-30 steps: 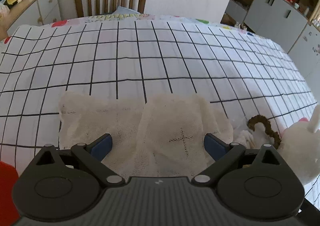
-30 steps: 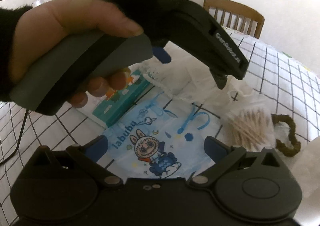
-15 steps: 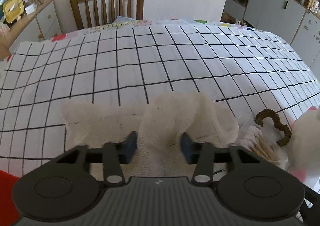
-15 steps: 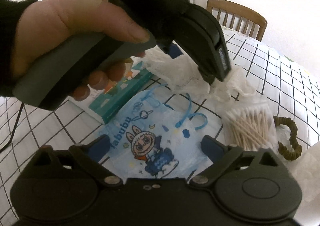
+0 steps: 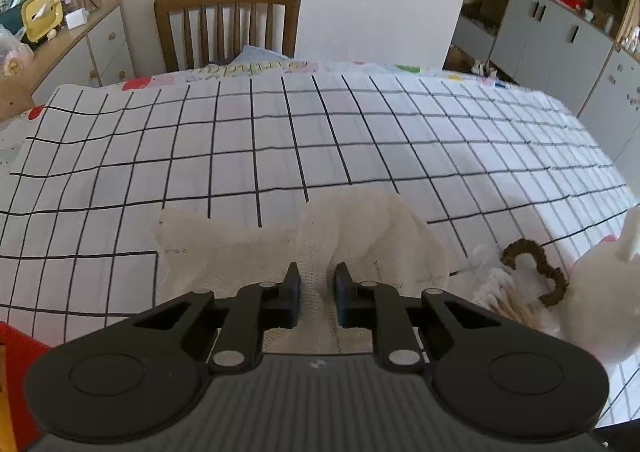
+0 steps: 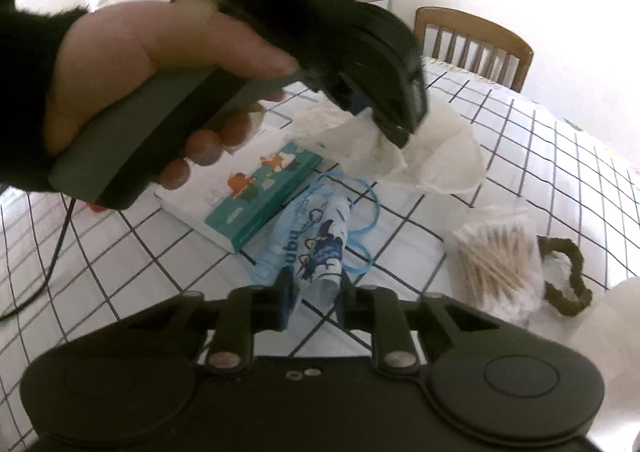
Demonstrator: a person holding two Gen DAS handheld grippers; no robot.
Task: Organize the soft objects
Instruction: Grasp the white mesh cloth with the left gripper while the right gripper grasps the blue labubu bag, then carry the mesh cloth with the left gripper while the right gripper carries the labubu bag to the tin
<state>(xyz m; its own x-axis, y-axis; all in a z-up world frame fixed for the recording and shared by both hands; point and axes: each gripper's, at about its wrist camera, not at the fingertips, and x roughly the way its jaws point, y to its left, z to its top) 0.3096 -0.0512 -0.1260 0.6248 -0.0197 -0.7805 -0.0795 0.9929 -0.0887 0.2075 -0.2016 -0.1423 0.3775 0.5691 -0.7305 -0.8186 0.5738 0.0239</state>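
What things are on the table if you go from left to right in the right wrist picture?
Picture book → blue cartoon bag pinched in the right gripper → pack of cotton swabs → brown scrunchie.

The white plush toy (image 5: 604, 292) is cut off by the right edge, and a red thing (image 5: 12, 364) by the left (what it is cannot be told). The left hand (image 6: 160, 92) and its gripper (image 6: 384, 112) are motion-blurred, hiding part of the gauze cloth (image 6: 440, 160).
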